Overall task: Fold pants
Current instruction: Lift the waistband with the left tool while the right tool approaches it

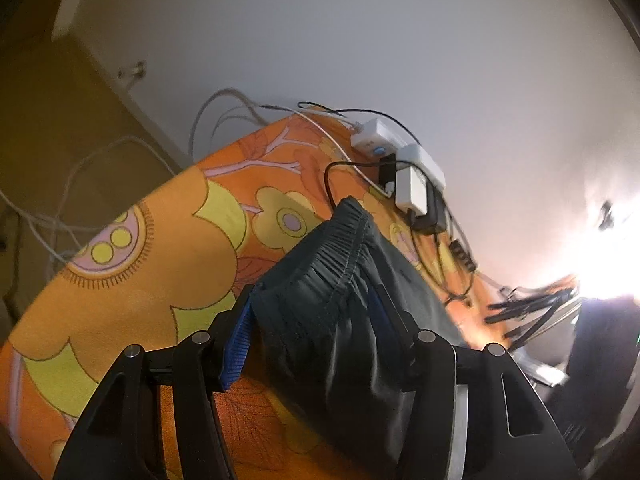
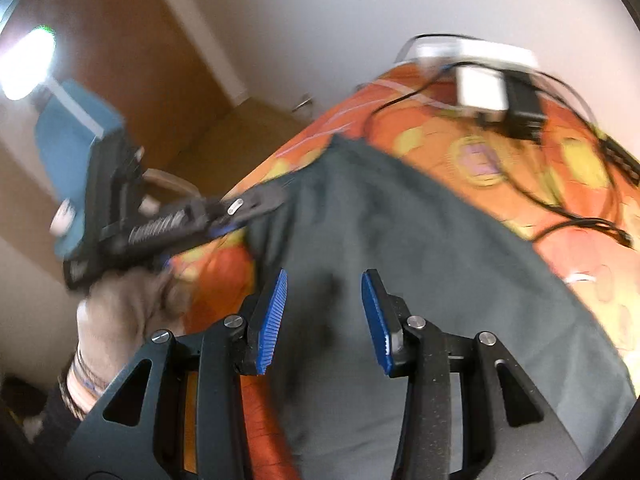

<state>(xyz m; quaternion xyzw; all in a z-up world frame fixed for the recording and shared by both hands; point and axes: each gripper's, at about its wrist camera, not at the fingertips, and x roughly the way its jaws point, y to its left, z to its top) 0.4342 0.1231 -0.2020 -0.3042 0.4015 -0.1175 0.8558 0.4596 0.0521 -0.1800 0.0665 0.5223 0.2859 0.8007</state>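
Both tools: left tool (image 1: 316, 300) pinches pants (image 1: 344, 280); right tool (image 2: 324, 312) open above.

The left wrist camera sat just behind its own jaws and looked forward and down along them, very near the pants (image 1: 340, 300), which filled the lower middle. Beyond them it faced the orange table (image 1: 160, 280), the chargers (image 1: 404, 176) at the far edge and the white wall.

The right wrist camera sat the same way behind its own jaws and looked down more steeply at the pants (image 2: 420, 260), also from close by. It faced the same far edge, and the left gripper (image 2: 264, 200) with the hand (image 2: 120, 312) entered from its left side.

Both views shared the pants, the table cloth, the chargers (image 2: 492, 84) and the wall.
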